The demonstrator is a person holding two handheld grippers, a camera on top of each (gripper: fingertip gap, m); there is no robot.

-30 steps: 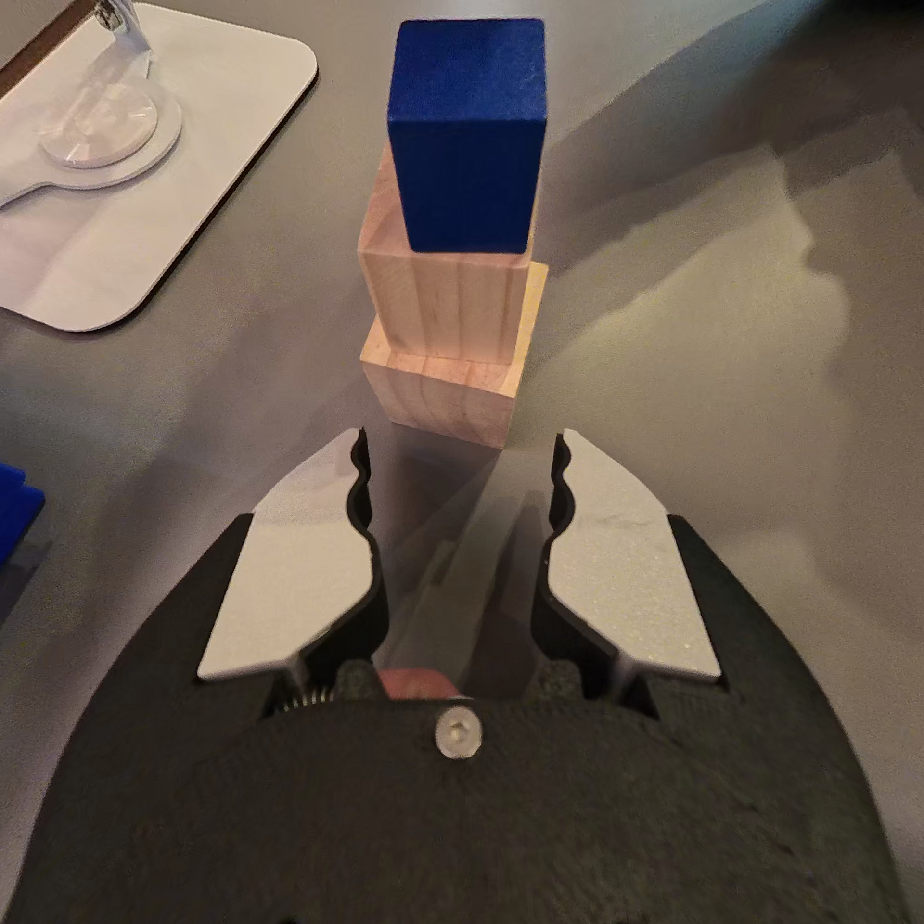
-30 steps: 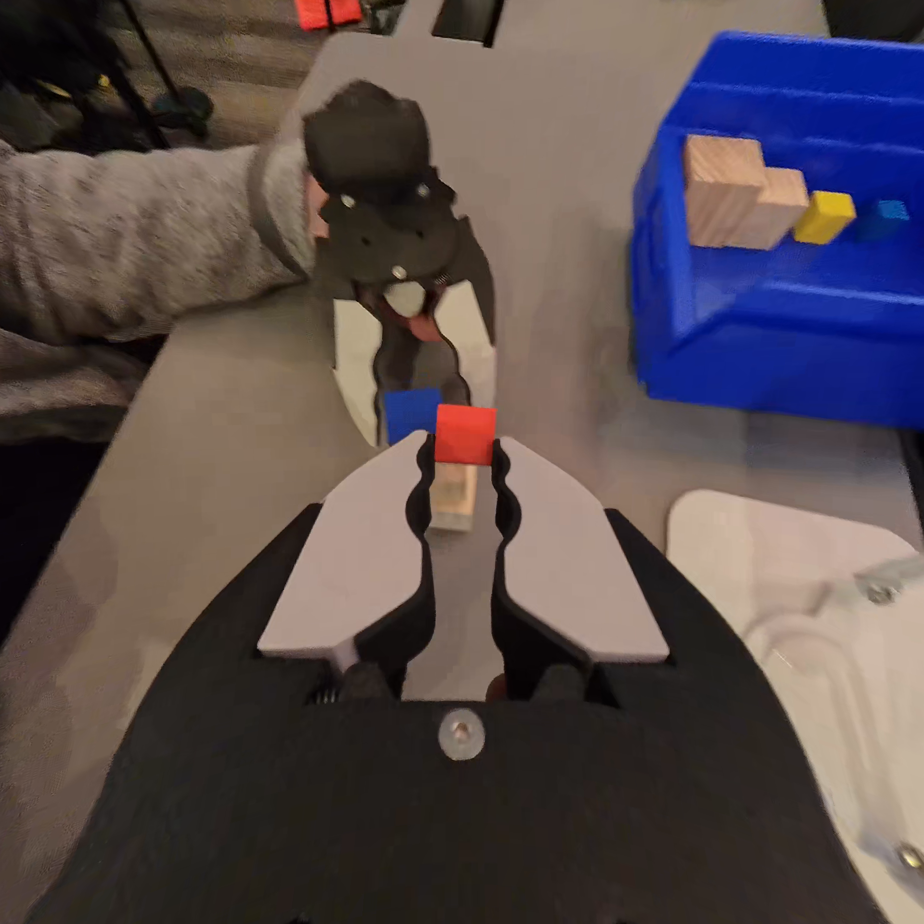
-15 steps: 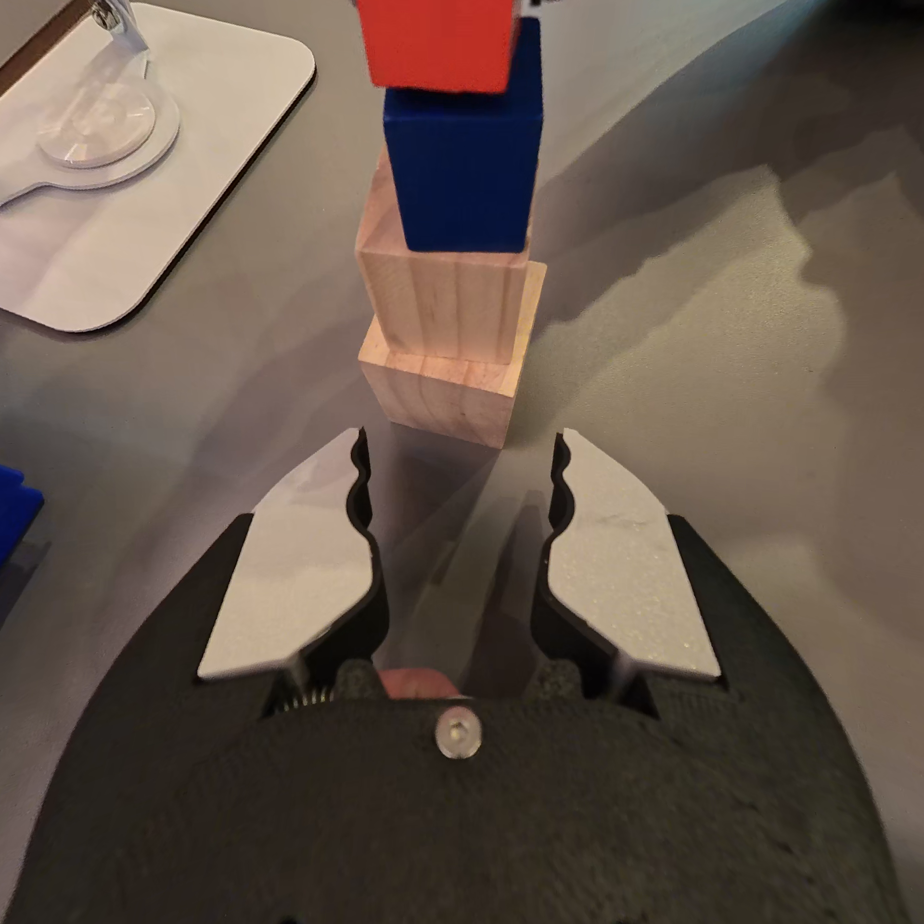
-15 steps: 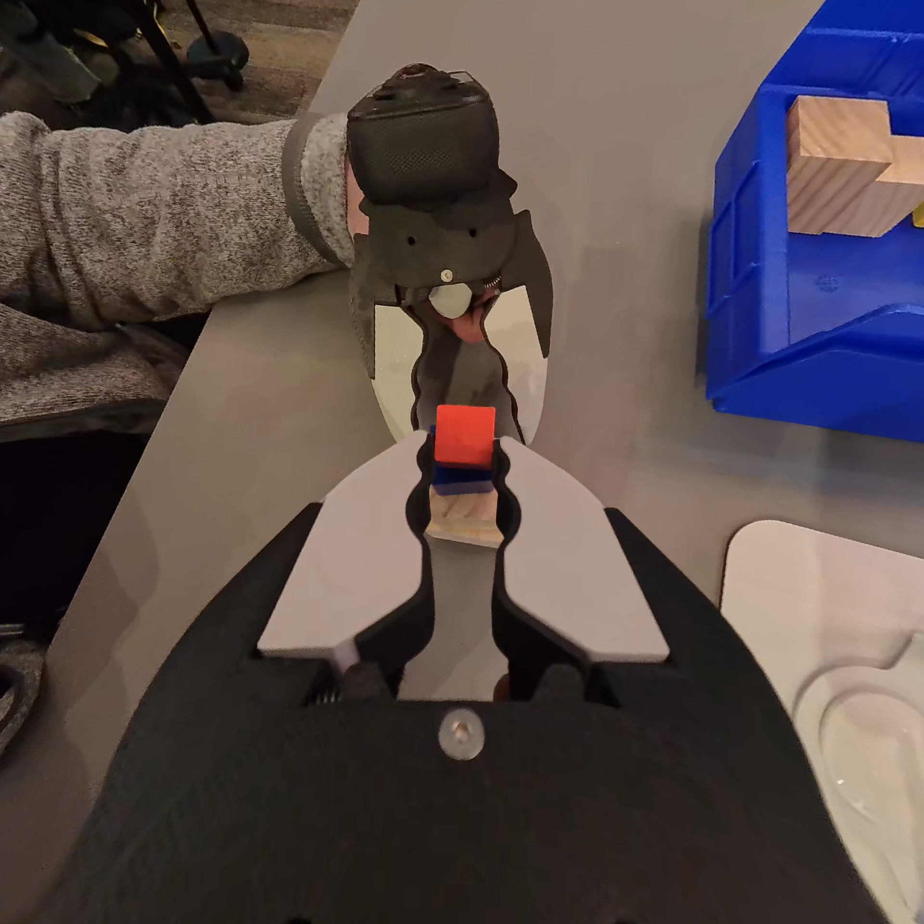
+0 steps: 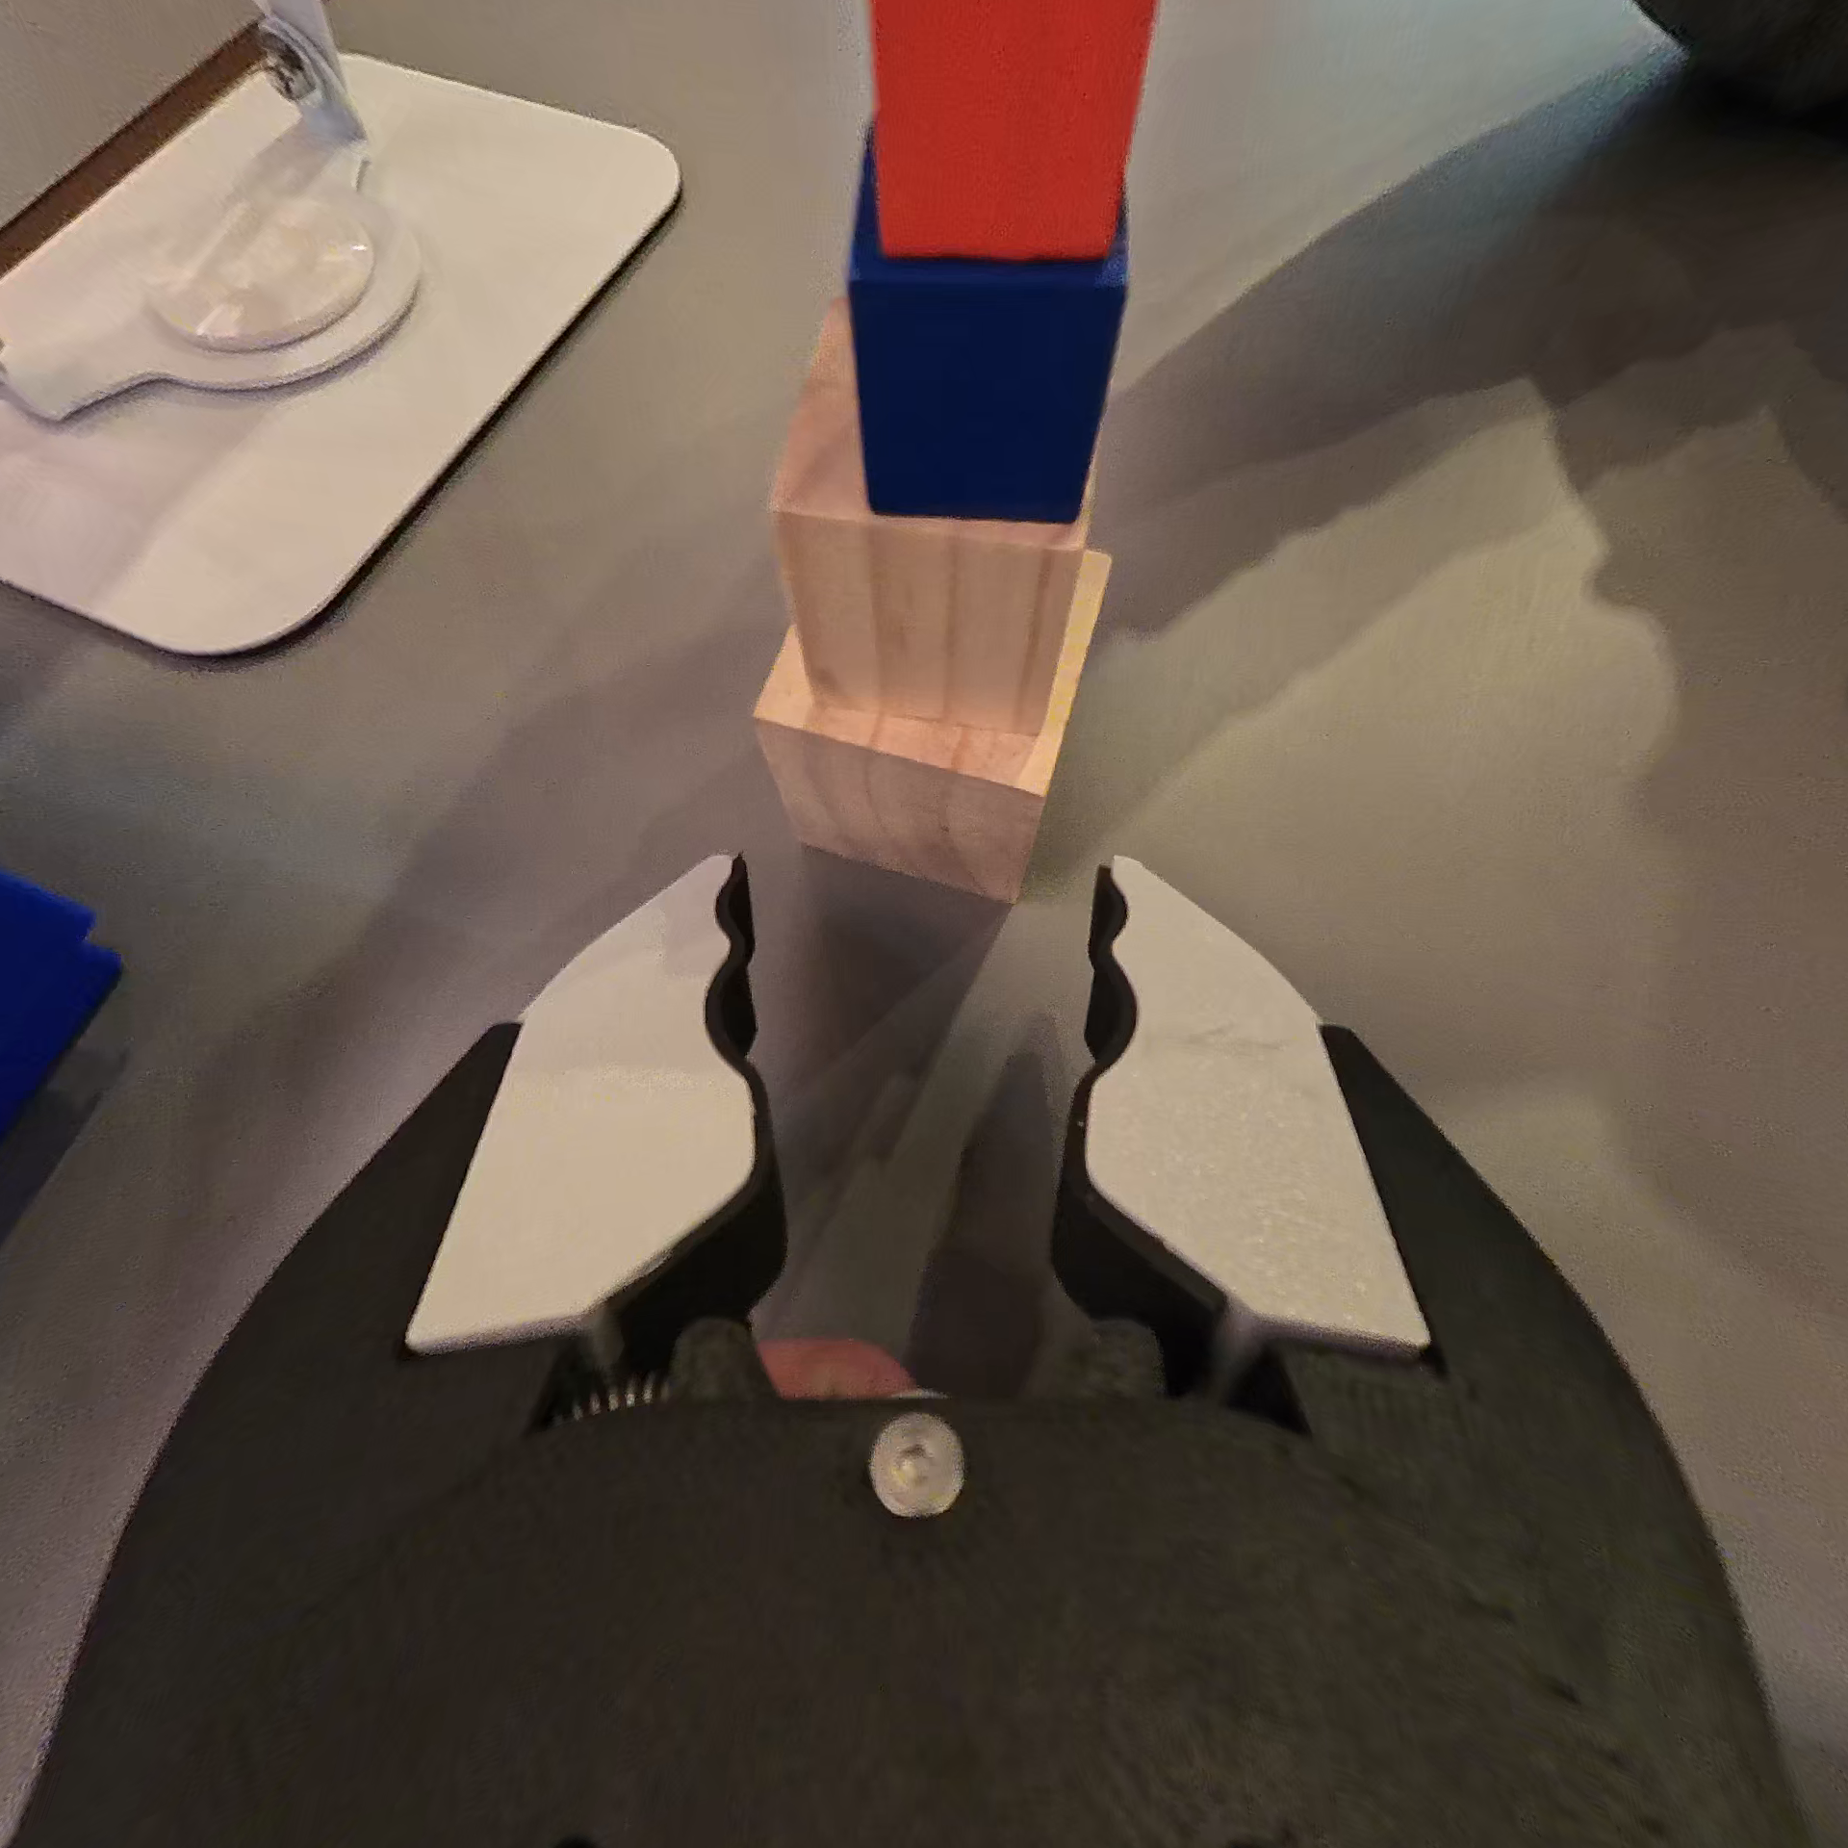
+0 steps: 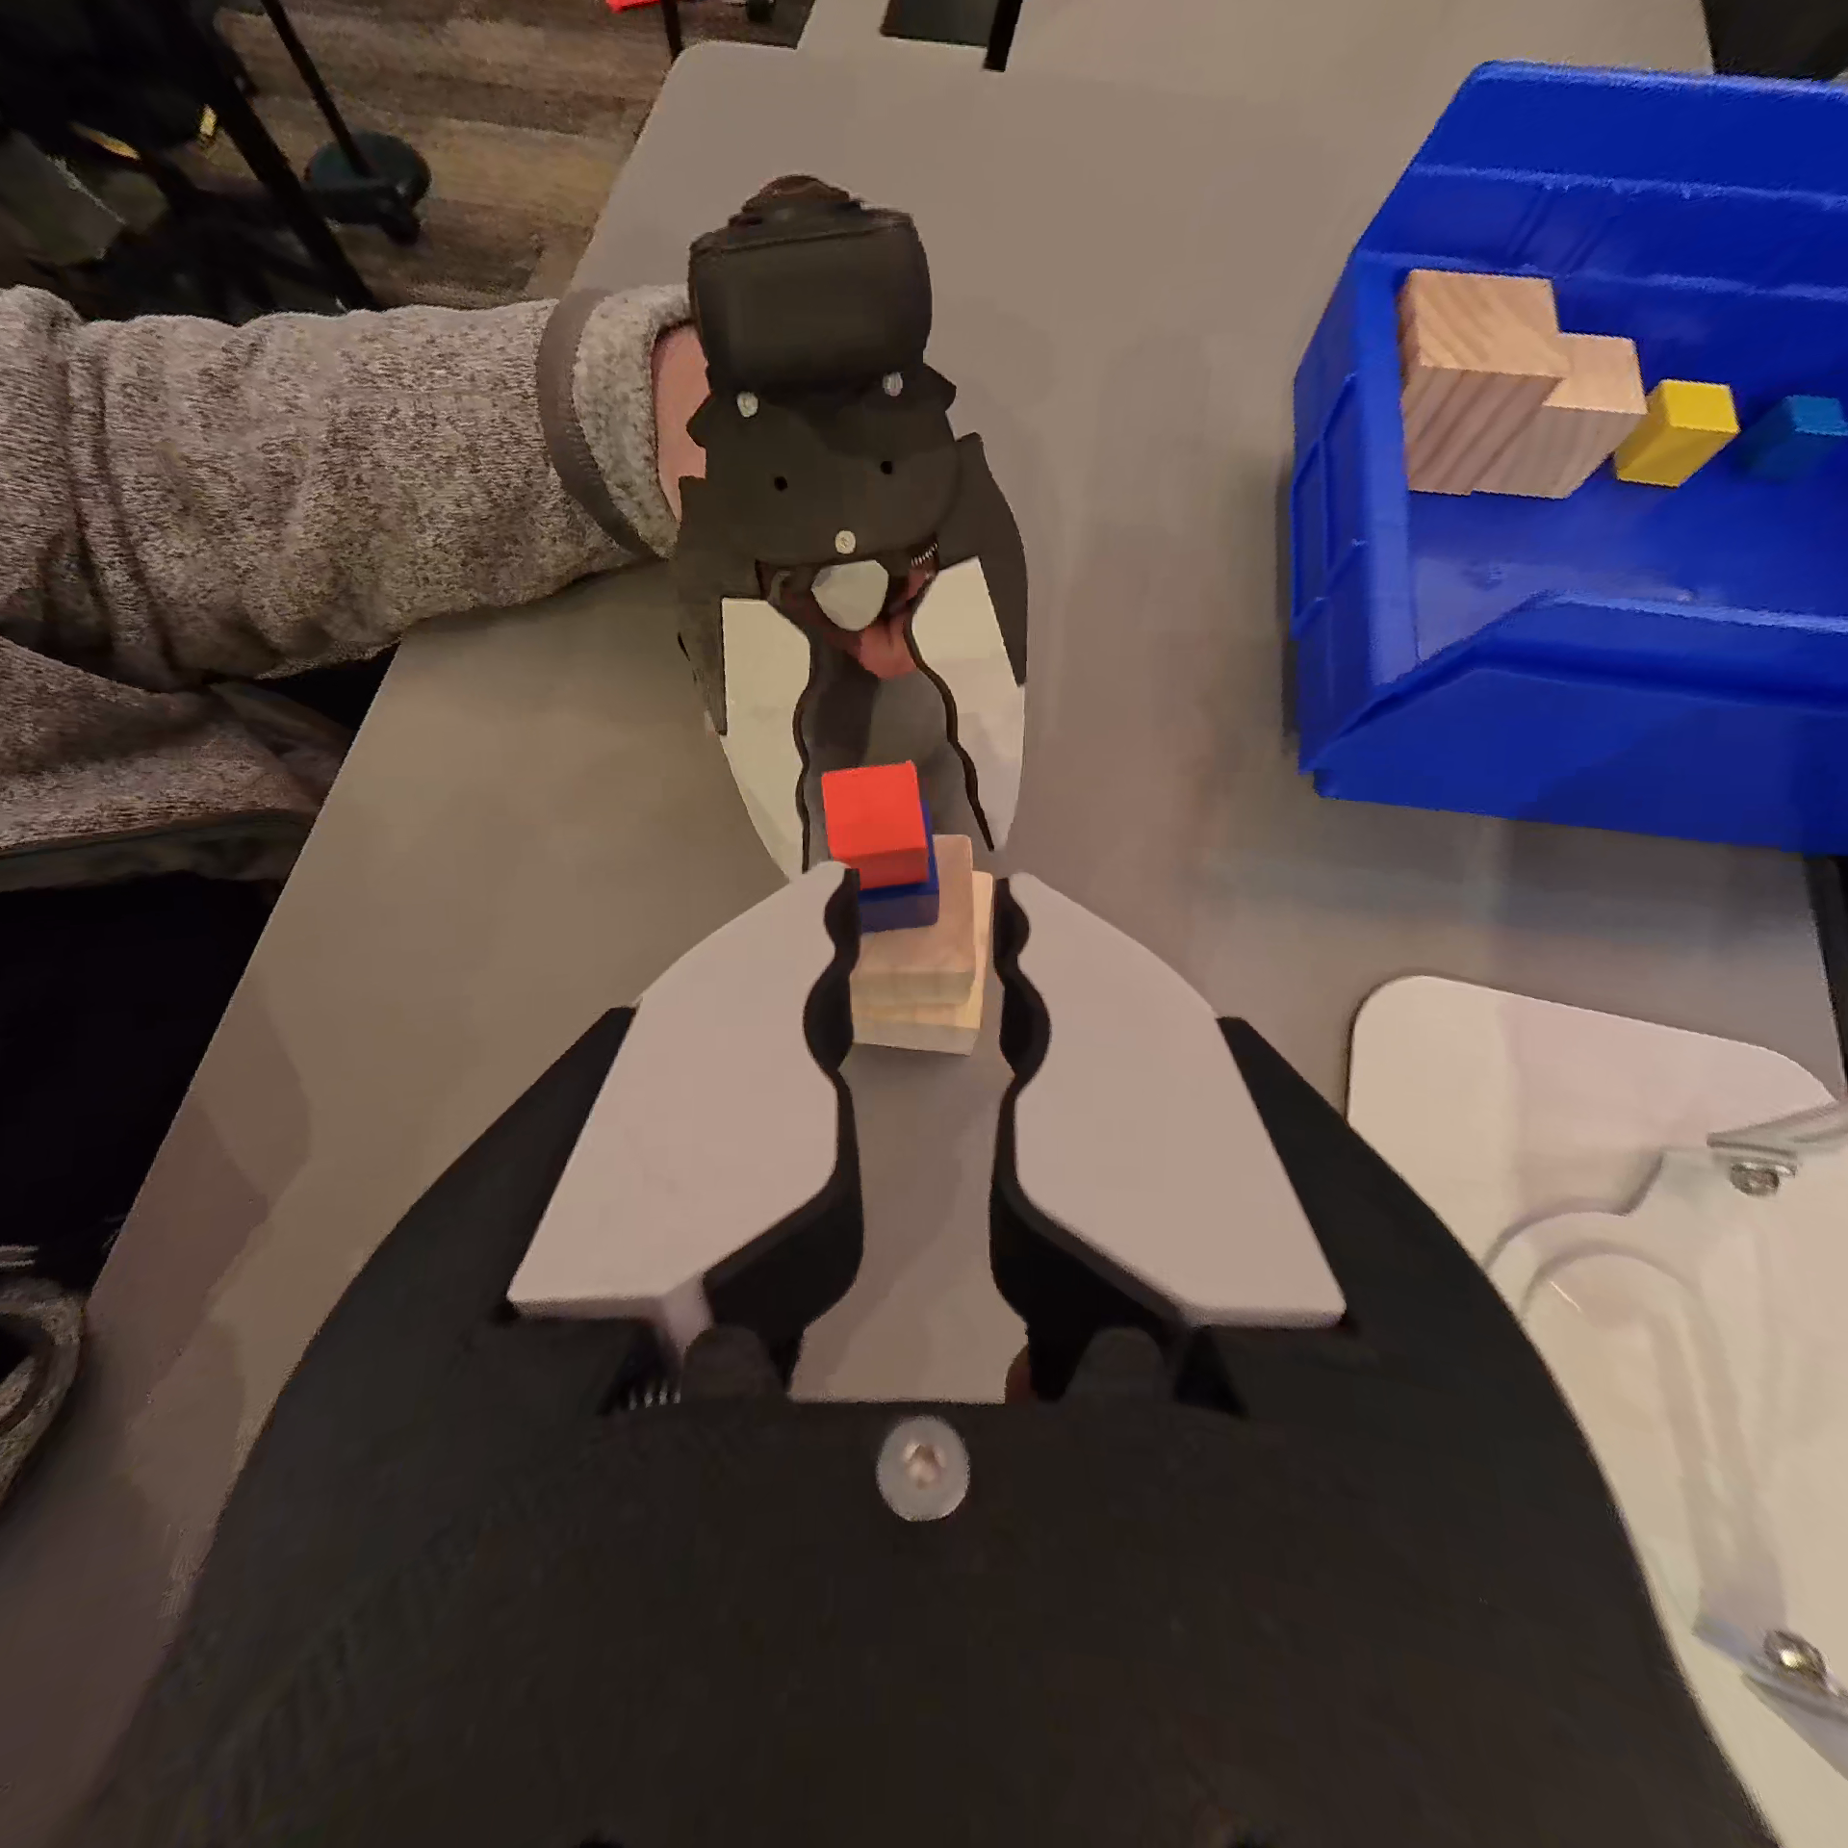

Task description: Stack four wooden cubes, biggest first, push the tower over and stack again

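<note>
On the smooth grey counter point(image 6: 480, 900) stands a four-cube tower: large pale wooden cube point(image 5: 905, 800), smaller grained wooden cube point(image 5: 930, 620), matte blue cube point(image 5: 980, 395), red cube point(image 5: 1005, 125) topmost. The left tool point(image 5: 920, 880) at 6 o'clock and the right tool point(image 6: 915, 885) are both spread, empty.

The grey table point(image 6: 520, 900) bears a tower whose largest plain wooden cube point(image 5: 900, 800) sits directly on it, a blue bin point(image 6: 1560, 700) off to one side near the far edge, and a white board point(image 5: 330, 420) with rounded corners near the tower.
</note>
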